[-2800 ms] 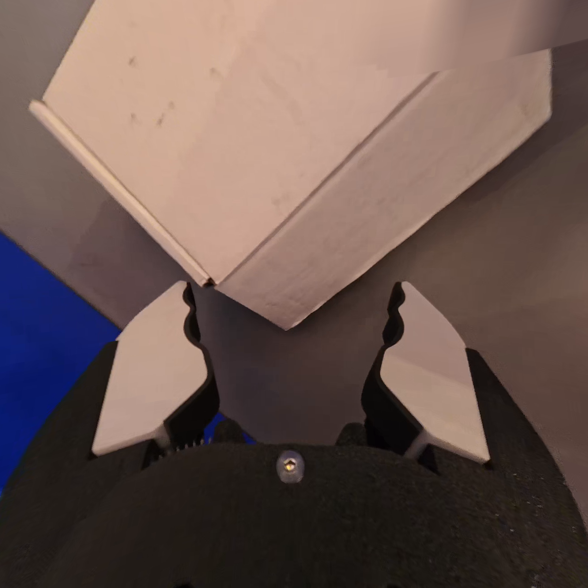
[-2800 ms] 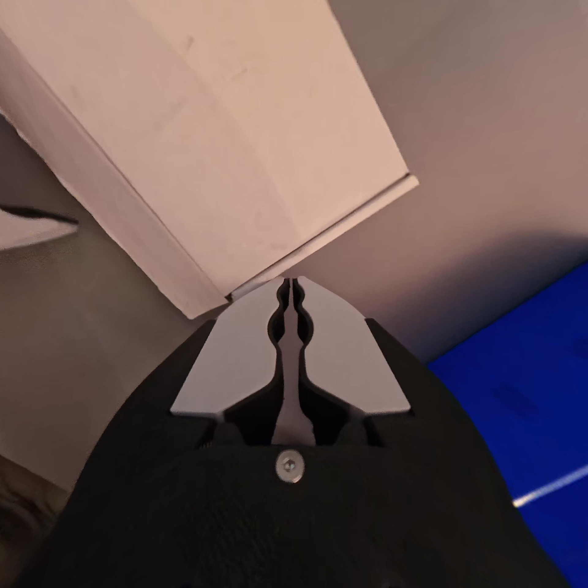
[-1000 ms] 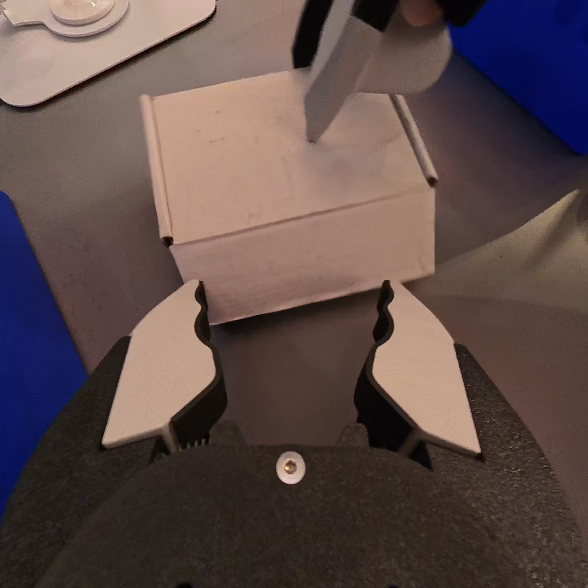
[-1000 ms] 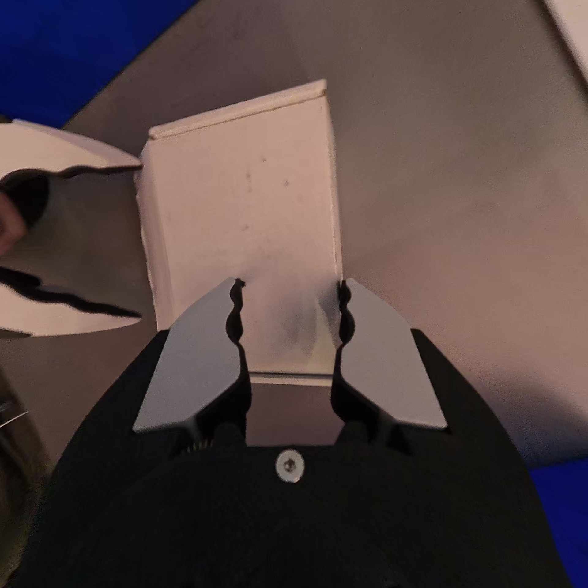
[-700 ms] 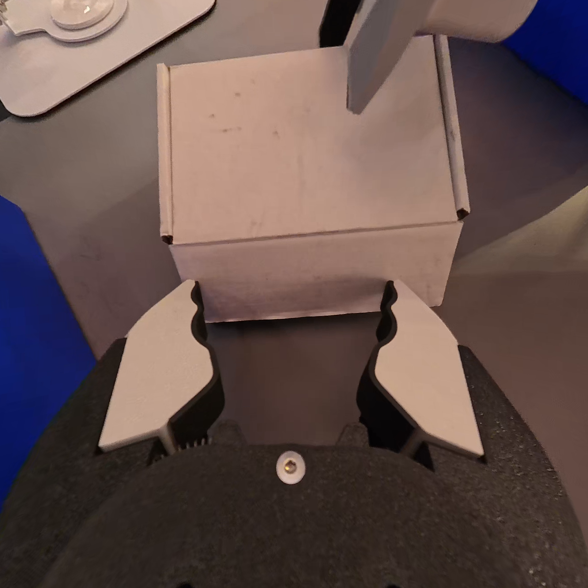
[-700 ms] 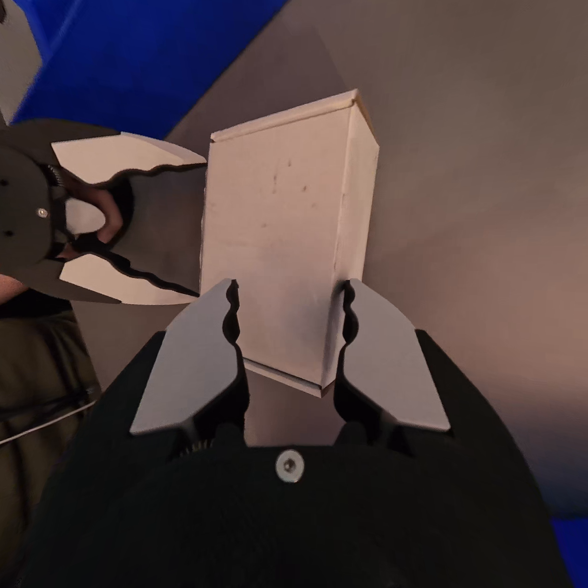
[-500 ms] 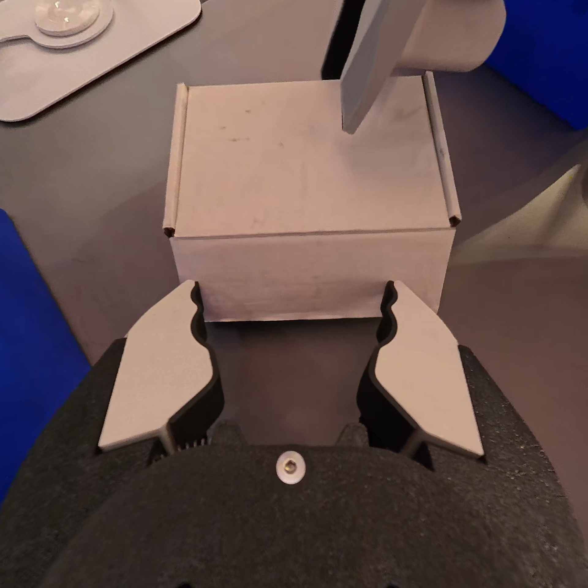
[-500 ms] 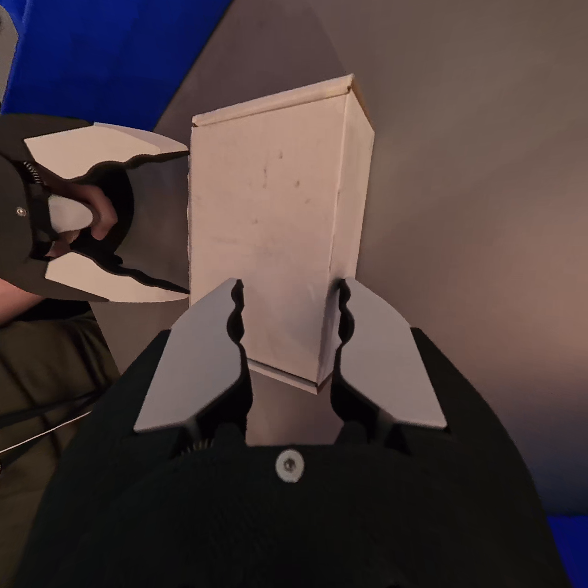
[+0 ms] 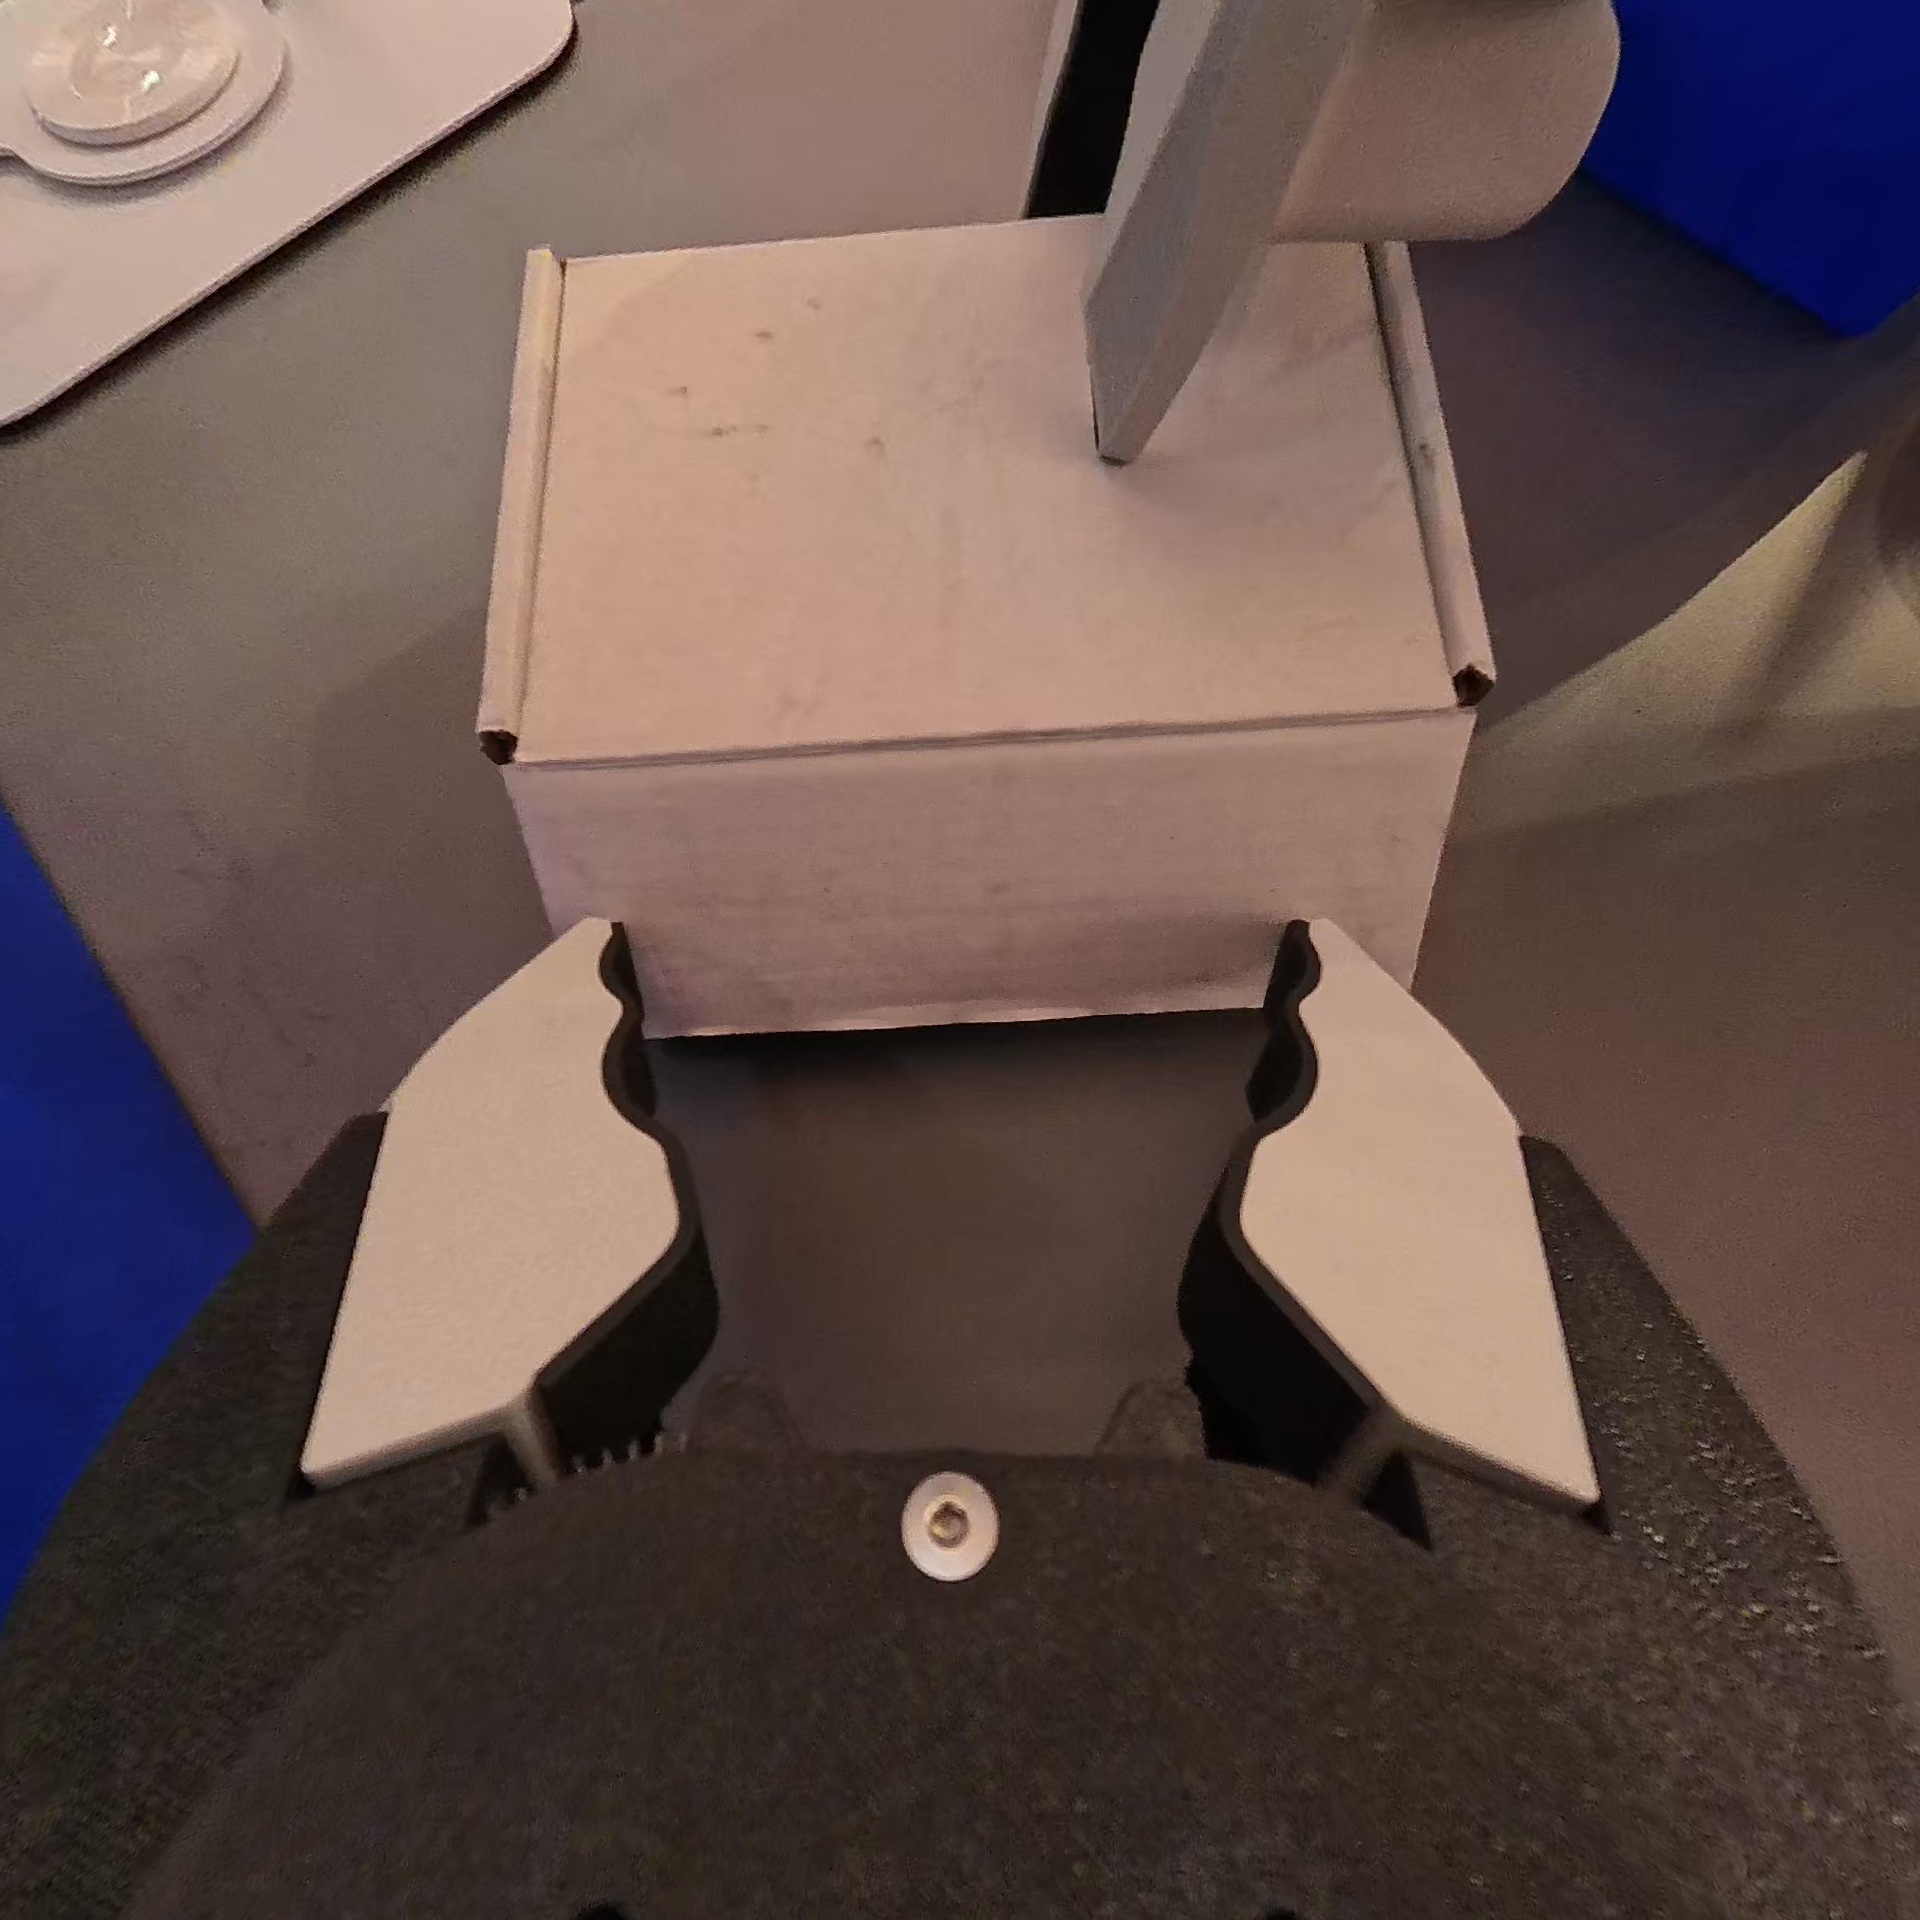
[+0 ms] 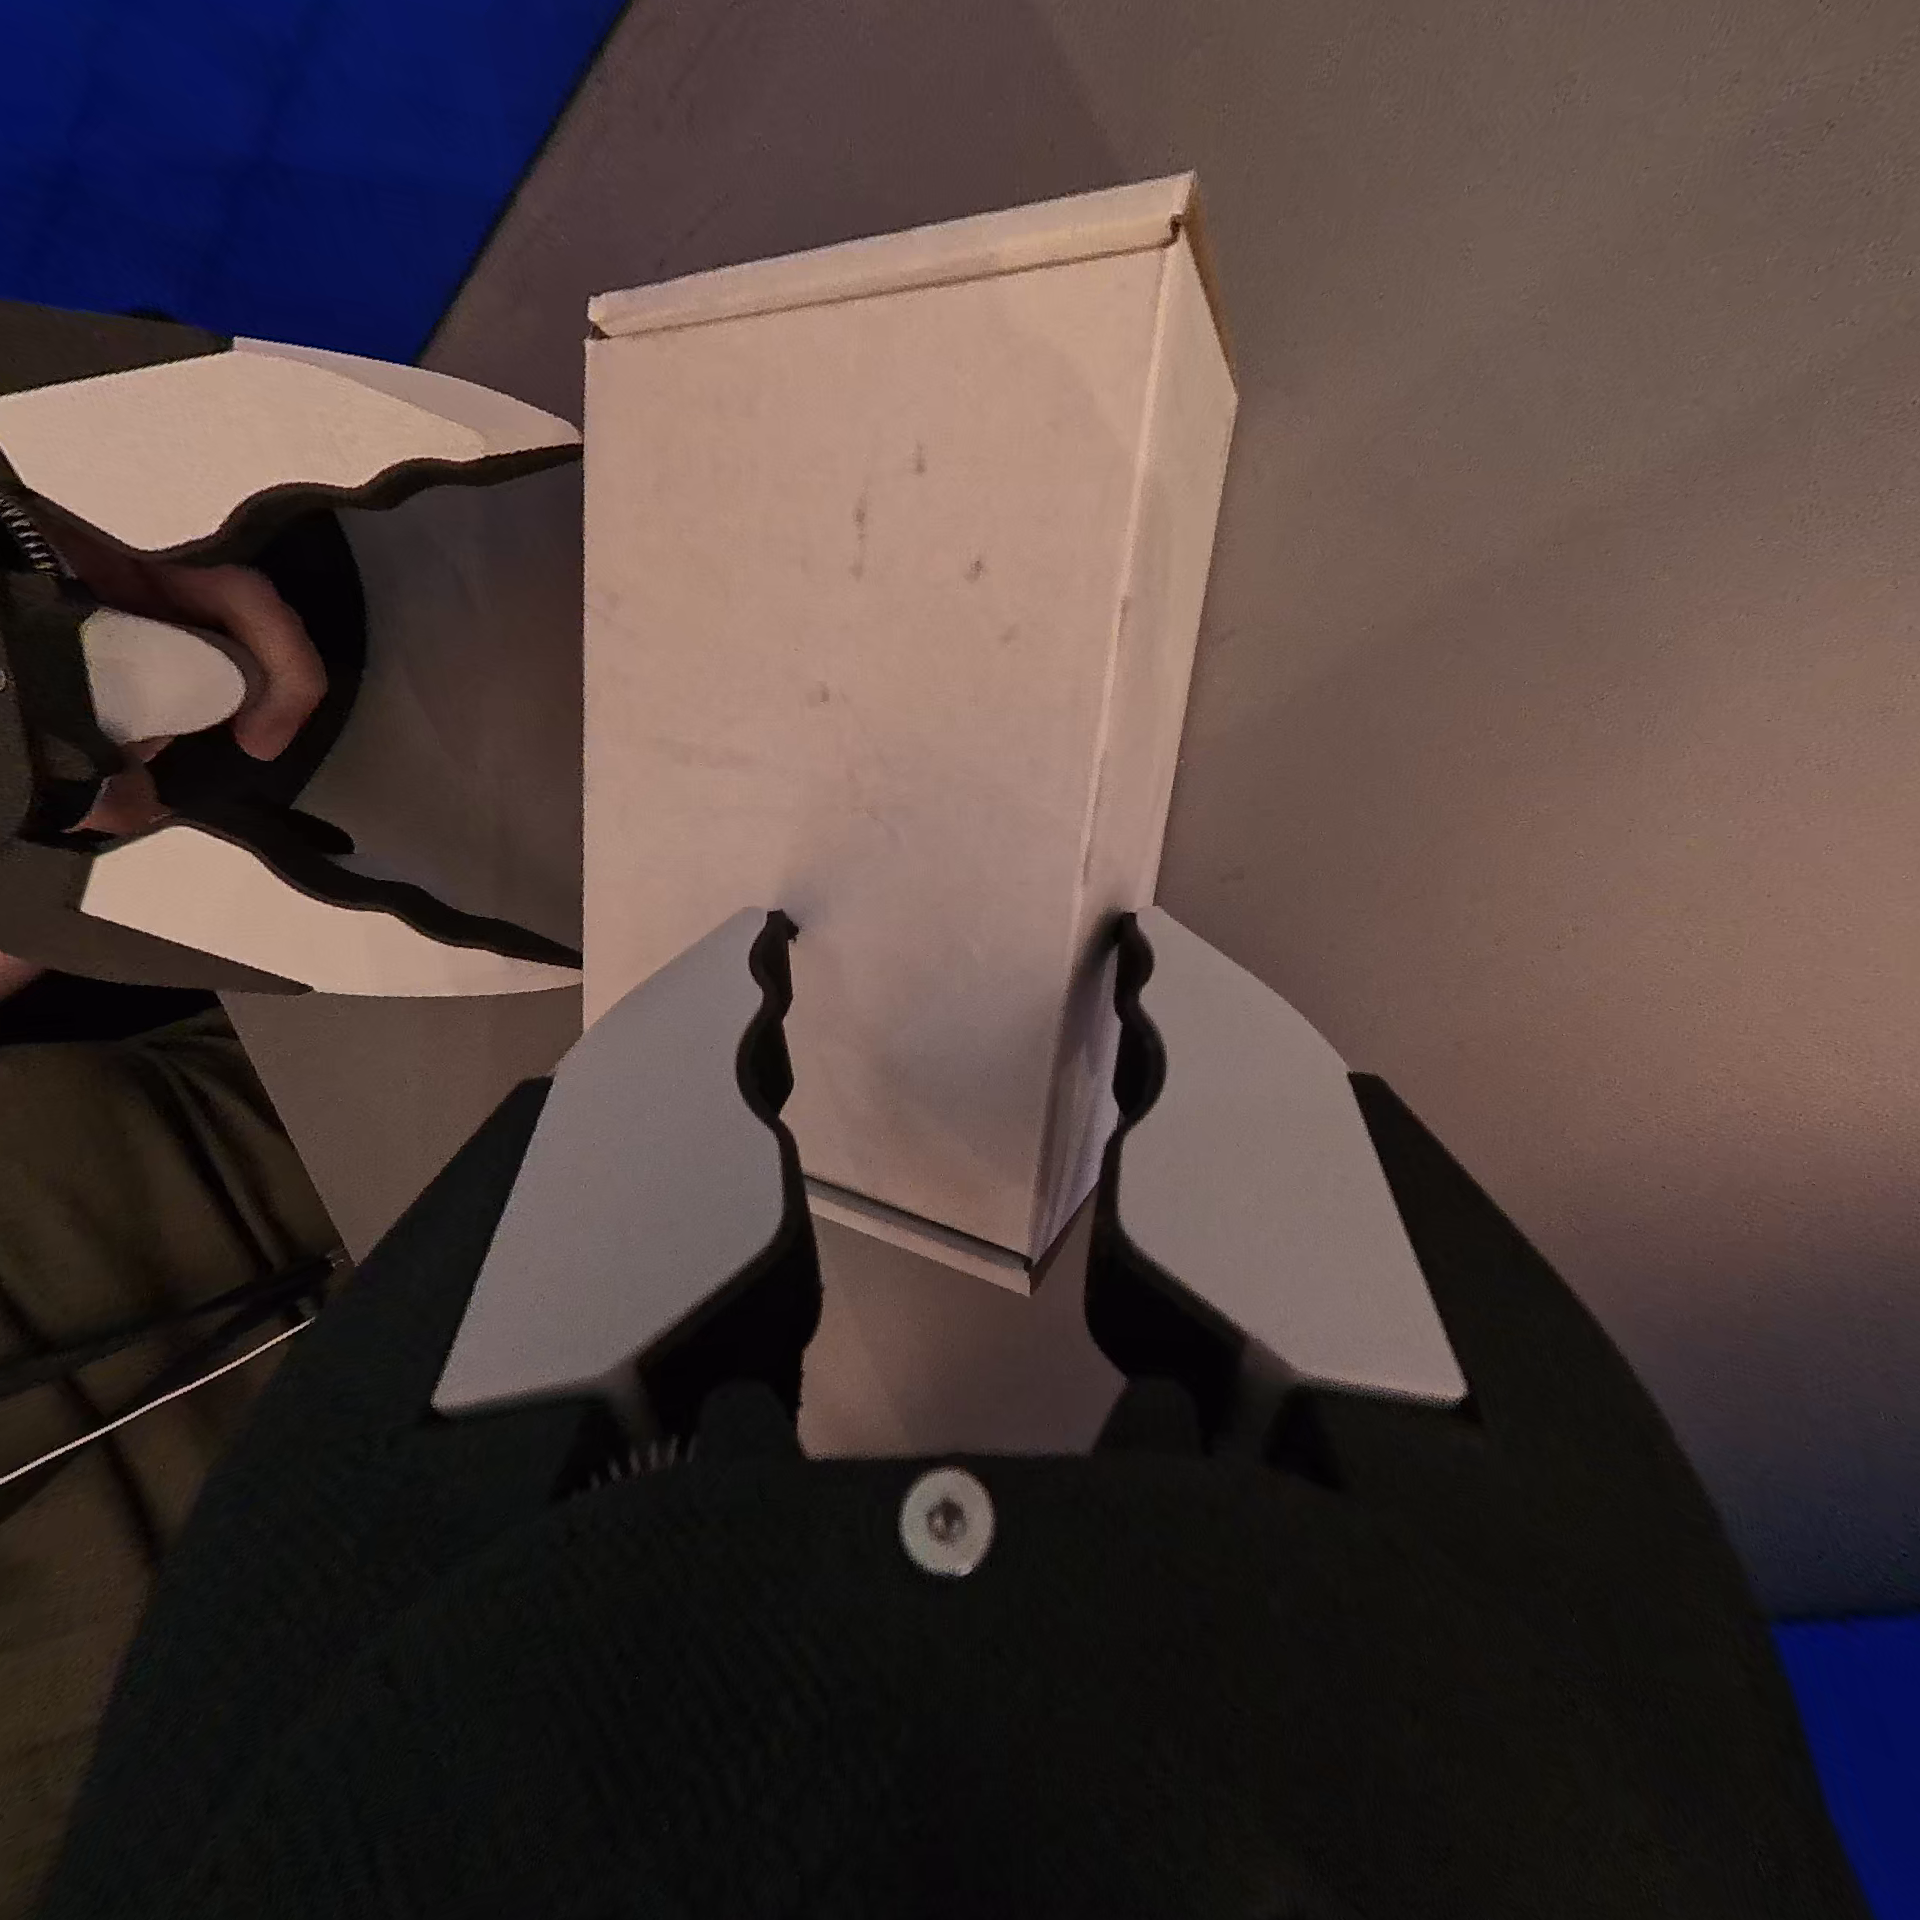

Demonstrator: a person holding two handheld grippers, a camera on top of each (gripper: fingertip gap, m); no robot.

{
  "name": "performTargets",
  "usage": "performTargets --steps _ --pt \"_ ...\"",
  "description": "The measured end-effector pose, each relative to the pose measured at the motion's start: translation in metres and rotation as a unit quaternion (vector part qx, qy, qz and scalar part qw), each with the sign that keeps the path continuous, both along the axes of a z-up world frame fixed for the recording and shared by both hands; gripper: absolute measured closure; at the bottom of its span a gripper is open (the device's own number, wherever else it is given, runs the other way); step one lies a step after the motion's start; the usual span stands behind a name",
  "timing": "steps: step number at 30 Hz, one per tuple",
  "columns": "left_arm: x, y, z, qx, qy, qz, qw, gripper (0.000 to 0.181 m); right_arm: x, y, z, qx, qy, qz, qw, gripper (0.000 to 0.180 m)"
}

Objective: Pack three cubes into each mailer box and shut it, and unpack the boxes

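Observation:
A closed white mailer box (image 9: pixel 966 582) stands on the grey table (image 9: pixel 260 727). No cubes show. My left gripper (image 9: pixel 954 935) is open, its fingertips at the lower edge of the box's near wall, which spans the gap between them. My right gripper (image 10: pixel 951 925) is open and comes down from above at the far side of the box (image 10: pixel 862 644). One of its fingers (image 9: pixel 1164 312) rests its tip on the lid and the other is beside the far wall. The left gripper also shows in the right wrist view (image 10: pixel 343 707), open against the box's side.
A flat white pad with a clear round piece (image 9: pixel 156 114) lies at the far left. Blue surfaces border the table at the left (image 9: pixel 73 1091) and far right (image 9: pixel 1766 177). A person's hand (image 10: pixel 260 675) holds the left gripper's handle.
The right gripper has gone from shut at the box's corner to open, astride its far edge. The box now sits square to the open left gripper, a little nearer.

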State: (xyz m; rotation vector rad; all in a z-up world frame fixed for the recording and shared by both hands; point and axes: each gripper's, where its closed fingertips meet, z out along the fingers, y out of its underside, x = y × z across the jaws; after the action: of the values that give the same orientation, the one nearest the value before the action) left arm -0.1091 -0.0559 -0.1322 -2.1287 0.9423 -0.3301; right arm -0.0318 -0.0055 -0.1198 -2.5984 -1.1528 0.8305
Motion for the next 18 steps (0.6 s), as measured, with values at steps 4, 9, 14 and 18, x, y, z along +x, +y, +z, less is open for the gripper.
performTargets --steps 4,9,14,18 --pt "0.001 0.0012 -0.0012 0.001 -0.003 0.0 1.0 0.067 0.0 0.0003 -0.0004 -0.002 0.003 0.001 1.0 0.118" --pt "0.0033 0.0024 -0.0028 0.008 -0.012 -0.001 1.0 0.067 -0.0004 0.0005 -0.0007 -0.001 0.004 0.003 1.0 0.118" --pt "0.0052 0.0033 -0.0033 0.01 -0.021 0.003 1.0 0.065 -0.0004 0.0006 -0.0009 -0.002 0.006 0.001 1.0 0.118" --pt "0.0071 0.005 -0.0049 0.014 -0.023 0.006 1.0 0.065 -0.0006 0.0006 -0.001 -0.002 0.007 -0.001 1.0 0.118"
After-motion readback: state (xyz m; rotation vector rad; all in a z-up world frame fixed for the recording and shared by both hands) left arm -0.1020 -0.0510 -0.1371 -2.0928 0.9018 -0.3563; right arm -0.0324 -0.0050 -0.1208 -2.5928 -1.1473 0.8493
